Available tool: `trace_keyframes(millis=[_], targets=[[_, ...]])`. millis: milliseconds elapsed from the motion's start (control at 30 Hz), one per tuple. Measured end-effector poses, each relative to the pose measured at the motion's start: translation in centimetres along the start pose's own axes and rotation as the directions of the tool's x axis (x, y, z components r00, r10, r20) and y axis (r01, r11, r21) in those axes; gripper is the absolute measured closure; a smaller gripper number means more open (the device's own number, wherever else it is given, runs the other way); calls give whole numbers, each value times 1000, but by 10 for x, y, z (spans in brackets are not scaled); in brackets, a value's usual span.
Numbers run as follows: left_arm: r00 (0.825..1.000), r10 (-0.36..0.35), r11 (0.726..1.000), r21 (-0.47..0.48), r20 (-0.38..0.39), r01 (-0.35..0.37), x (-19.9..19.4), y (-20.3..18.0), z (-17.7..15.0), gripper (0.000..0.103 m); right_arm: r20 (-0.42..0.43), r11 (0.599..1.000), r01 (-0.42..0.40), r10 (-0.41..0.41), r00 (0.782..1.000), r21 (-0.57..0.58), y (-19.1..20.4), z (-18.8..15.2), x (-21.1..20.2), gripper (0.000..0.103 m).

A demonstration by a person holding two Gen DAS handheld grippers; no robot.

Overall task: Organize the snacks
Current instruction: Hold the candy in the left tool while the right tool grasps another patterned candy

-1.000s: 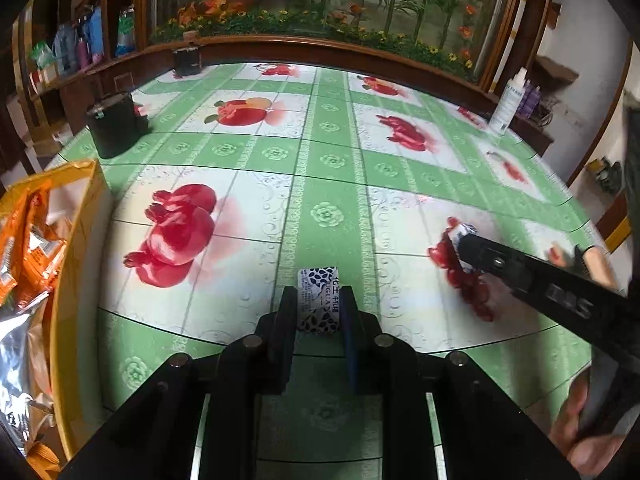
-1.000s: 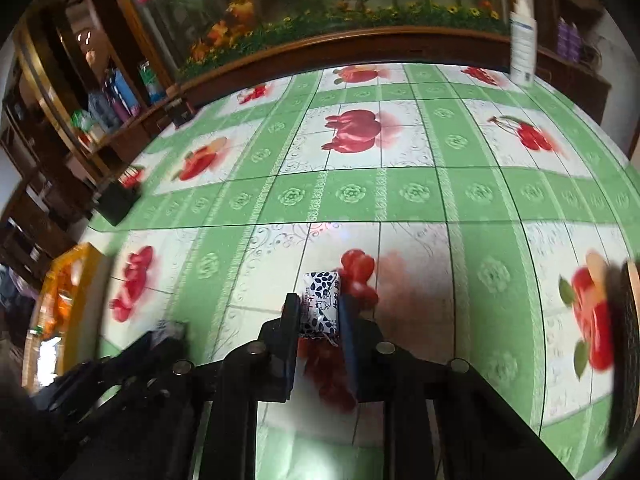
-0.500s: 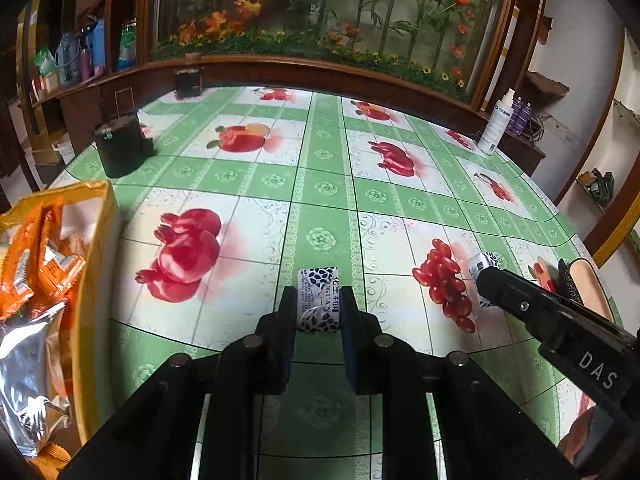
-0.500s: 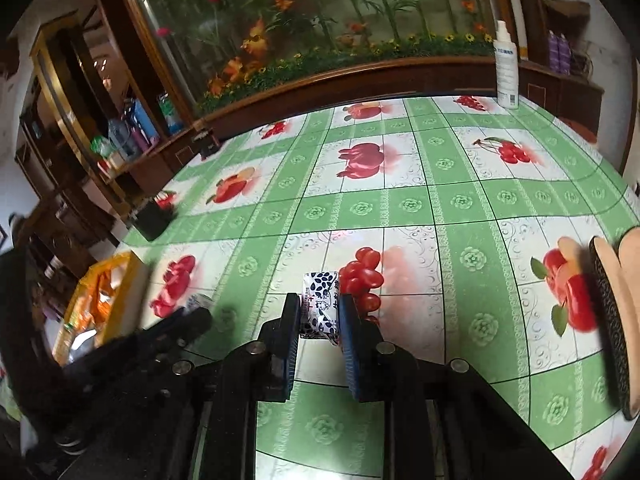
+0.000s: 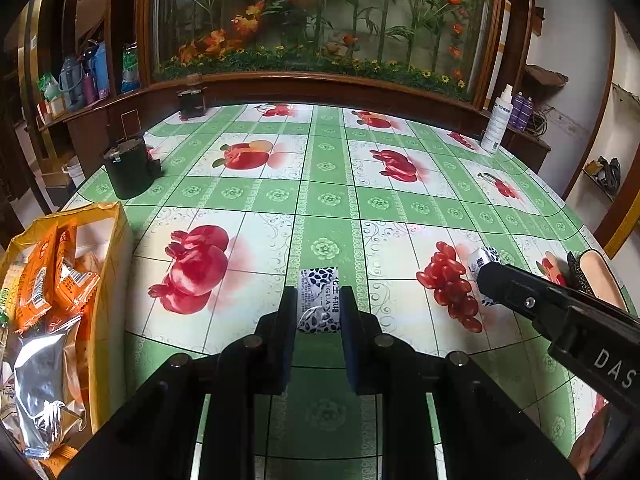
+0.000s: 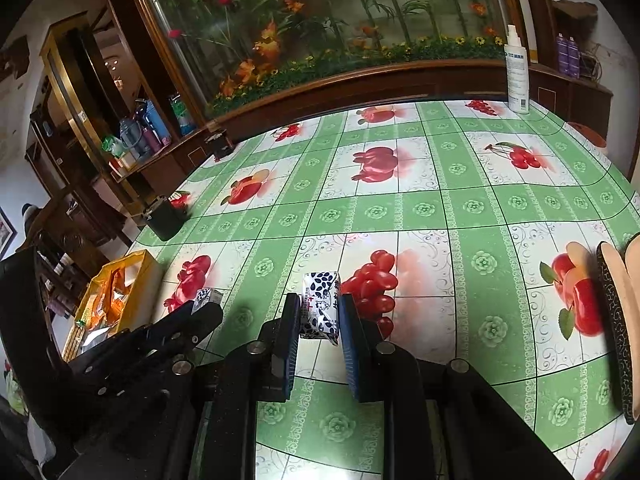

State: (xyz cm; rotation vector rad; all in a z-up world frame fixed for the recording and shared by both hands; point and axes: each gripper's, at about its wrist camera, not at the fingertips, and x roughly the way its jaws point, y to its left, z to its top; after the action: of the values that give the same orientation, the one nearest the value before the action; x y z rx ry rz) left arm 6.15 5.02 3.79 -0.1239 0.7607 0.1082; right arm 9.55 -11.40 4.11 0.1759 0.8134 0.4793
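Green fruit-print tablecloth [image 5: 328, 200] before a wood-framed flower display [image 5: 320, 20]

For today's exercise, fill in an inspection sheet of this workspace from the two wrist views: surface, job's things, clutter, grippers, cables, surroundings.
Surface: tablecloth, green checks with fruit prints, flat.
Job's things: one blue-and-white snack packet in the left gripper; a second packet in the right gripper; yellow bag of snacks at the table's left edge.
Clutter: black container; white spray bottle; round woven thing at the right edge.
Grippers: both shut on their packets, held above the cloth.
Cables: nothing seen on the table.
Surroundings: glass case of artificial flowers; wooden shelf with bottles.
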Motion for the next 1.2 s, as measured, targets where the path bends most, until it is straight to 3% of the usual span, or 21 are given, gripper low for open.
trace_keyframes(millis=[1200], targets=[[997,33,999,34,69,-35,-13,-7,2,84,11,1000,-12,12,1000,-18,4,0,-1,82]])
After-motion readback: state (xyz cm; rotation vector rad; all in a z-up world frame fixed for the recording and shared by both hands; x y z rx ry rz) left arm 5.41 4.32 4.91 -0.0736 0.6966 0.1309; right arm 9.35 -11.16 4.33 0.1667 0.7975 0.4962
